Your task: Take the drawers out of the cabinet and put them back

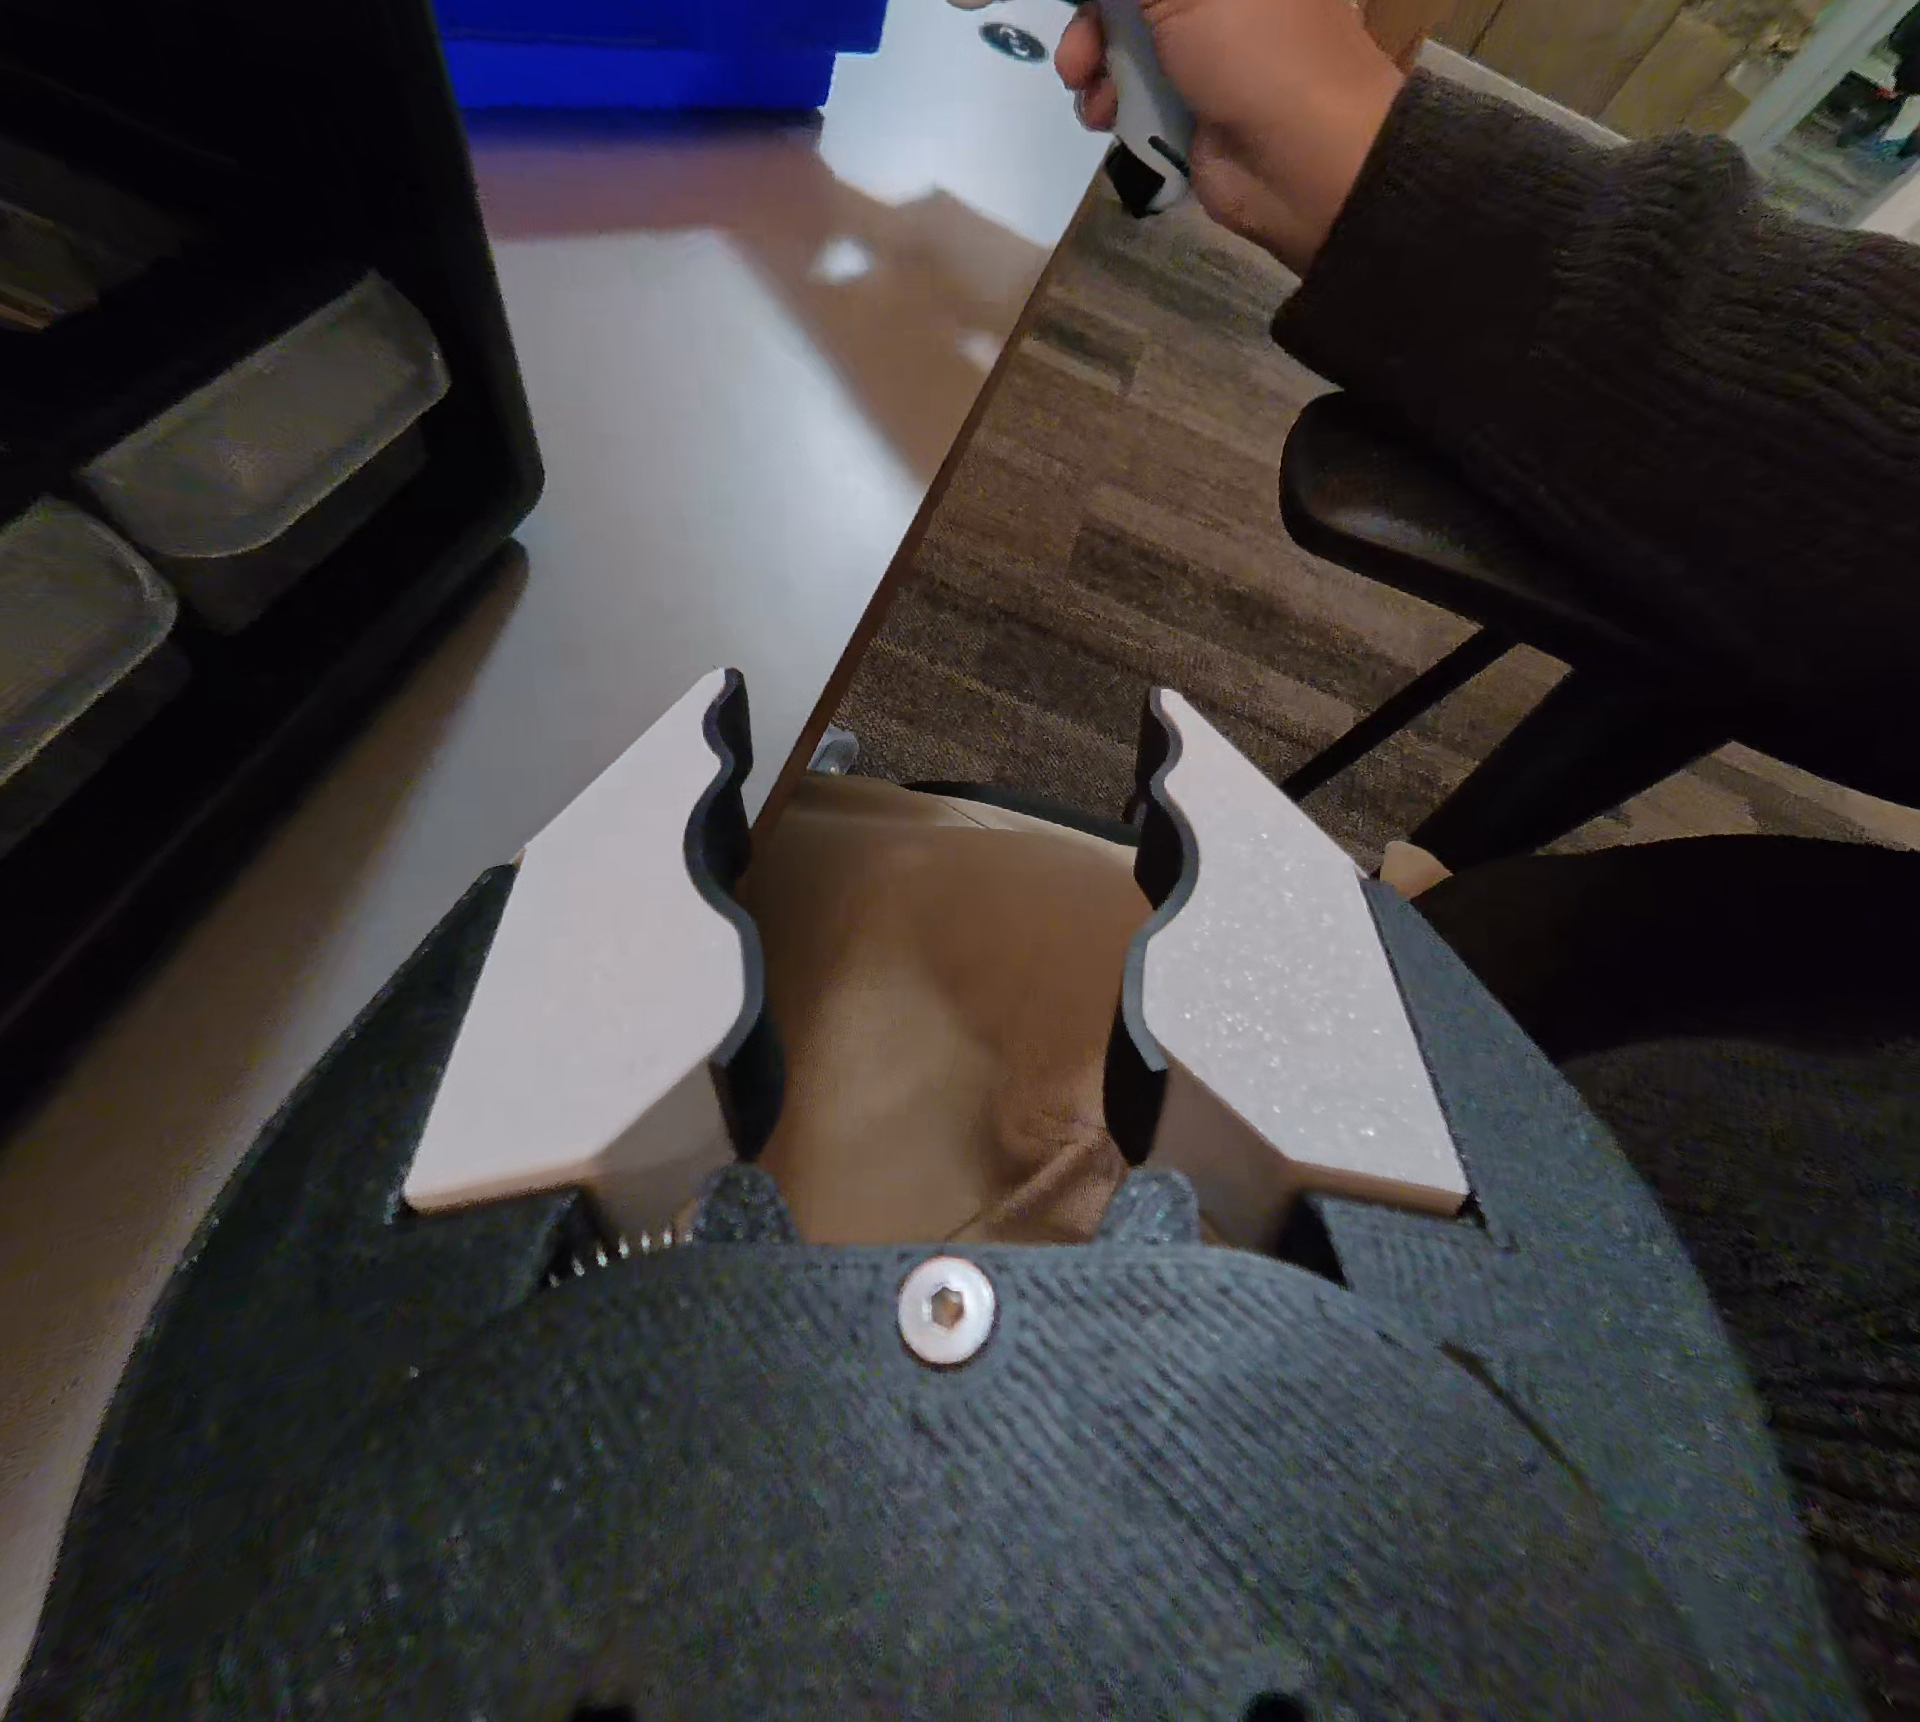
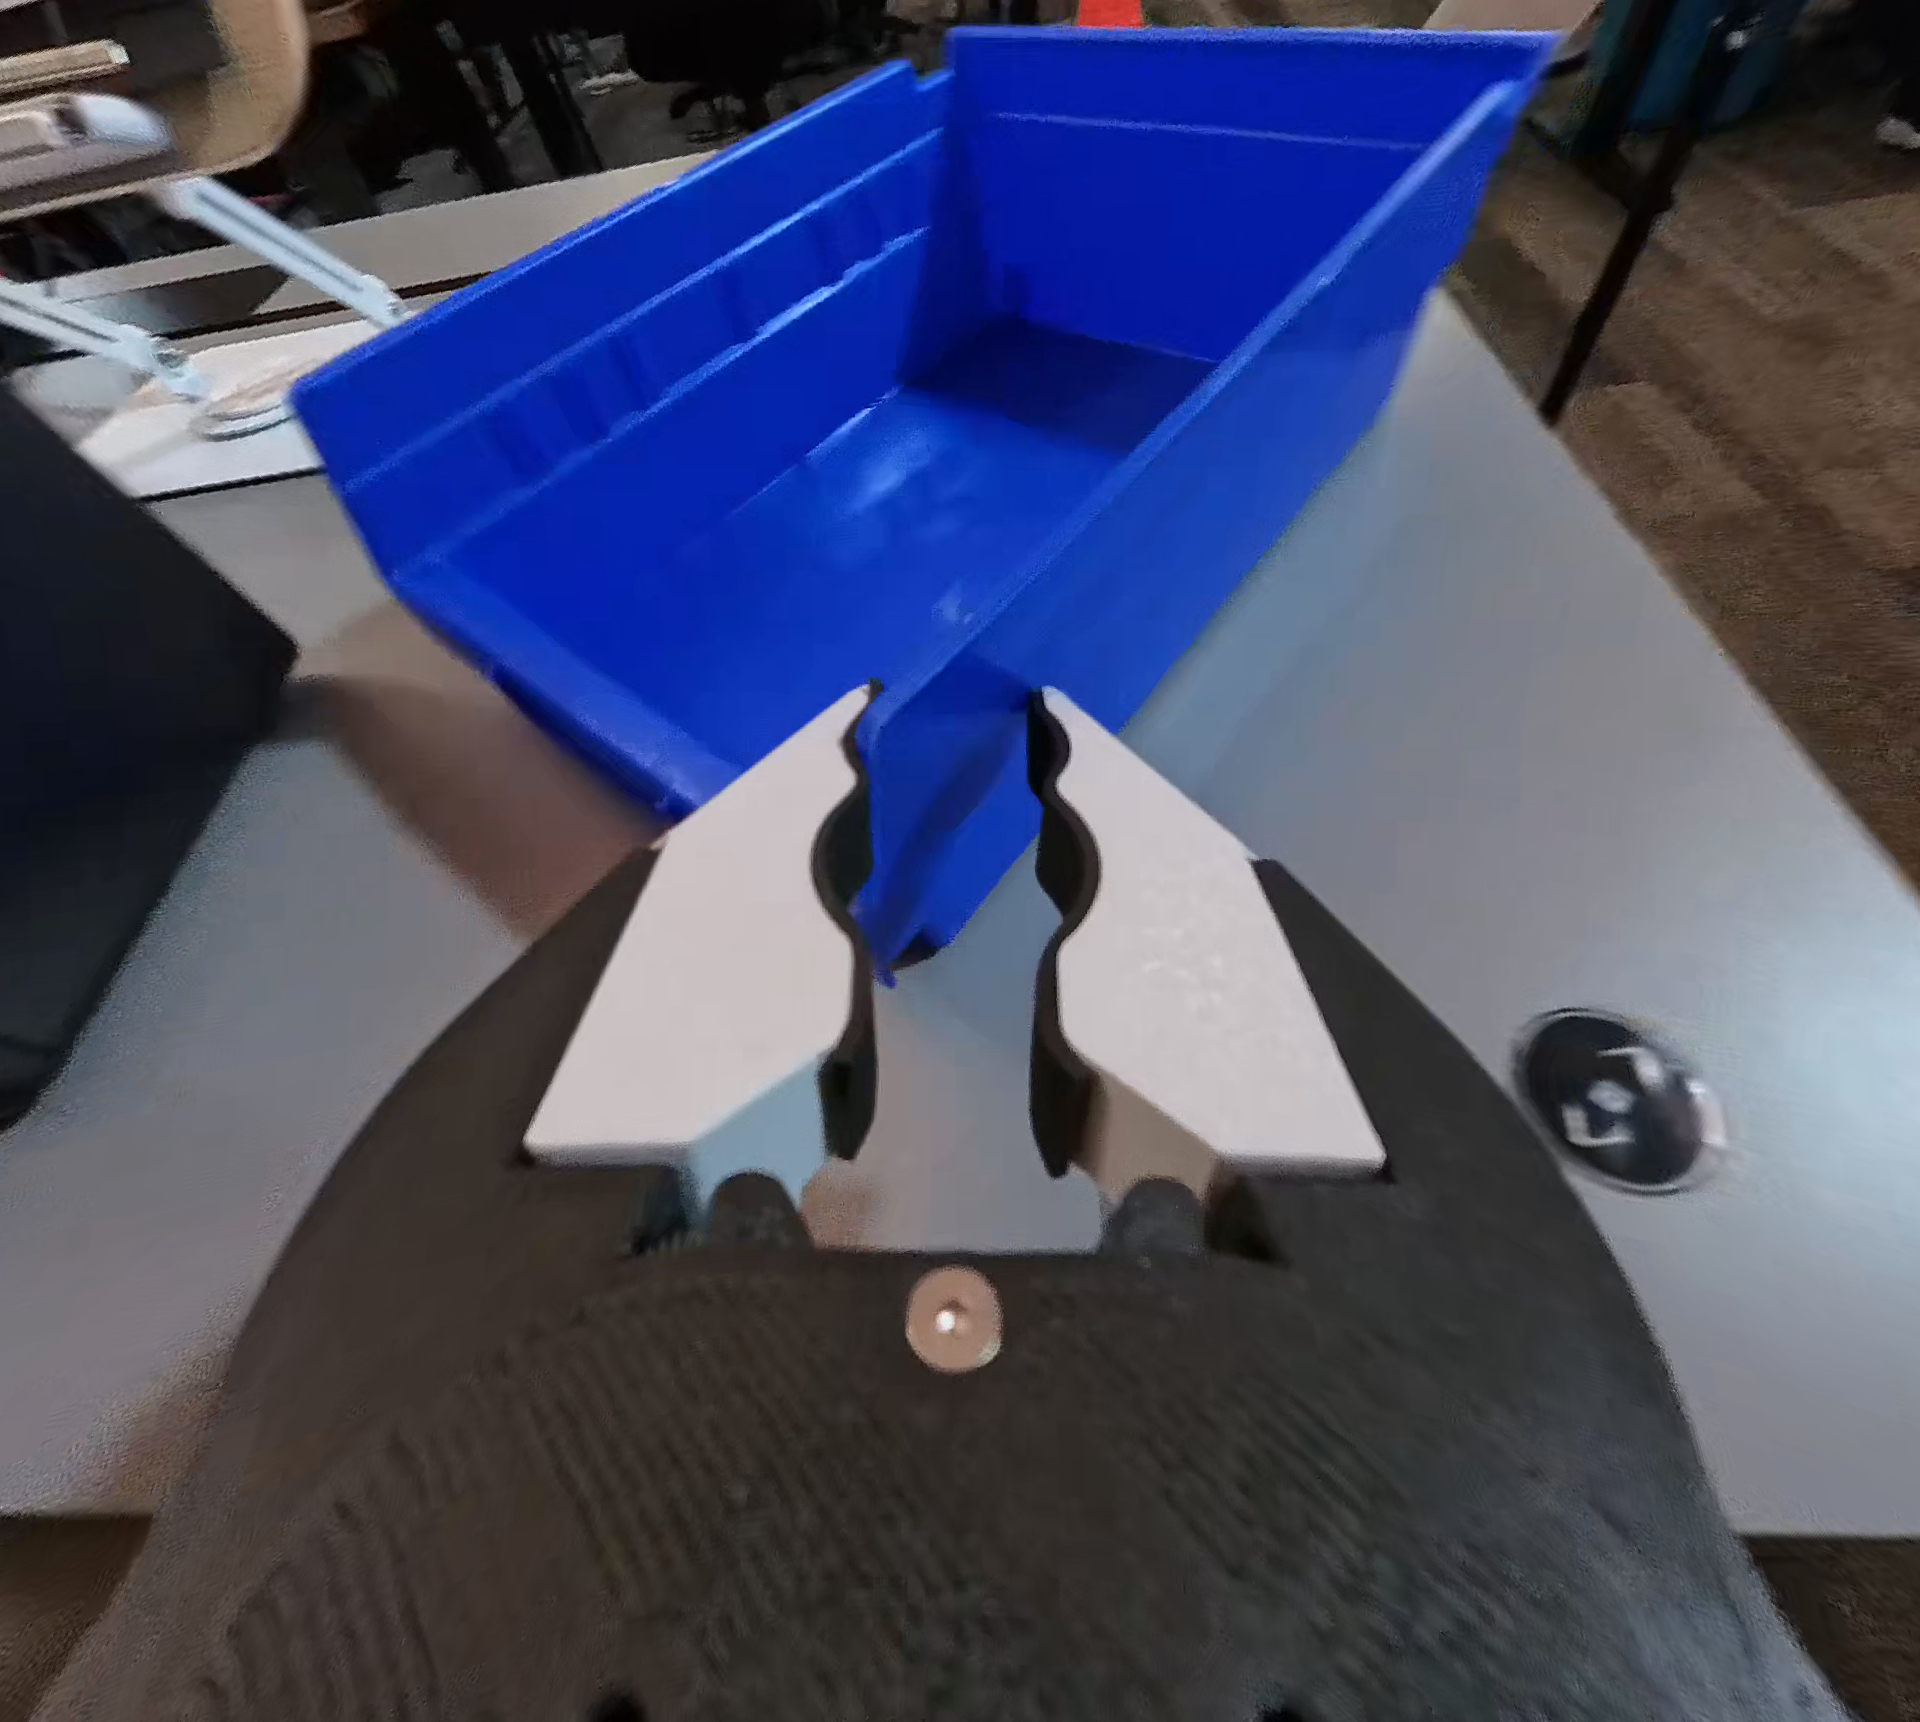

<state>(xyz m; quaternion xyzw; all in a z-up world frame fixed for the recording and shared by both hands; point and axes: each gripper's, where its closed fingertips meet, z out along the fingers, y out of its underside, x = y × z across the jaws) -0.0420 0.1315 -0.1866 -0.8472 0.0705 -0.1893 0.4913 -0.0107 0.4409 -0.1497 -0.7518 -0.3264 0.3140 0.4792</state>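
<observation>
Right of the black cabinet, blue drawer on worktop; long axis runs away. Right hand-held gripper nearer, half-open round its corner wall; left hand-held gripper wide, empty.

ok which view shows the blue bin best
The right wrist view: the blue bin fills the middle, open and empty inside. The left wrist view catches only a blurred part of it at the top, beside the cabinet.

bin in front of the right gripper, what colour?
Solid blue bin, inside and out. Best in the right wrist view, near corner between the right gripper fingers.
</observation>
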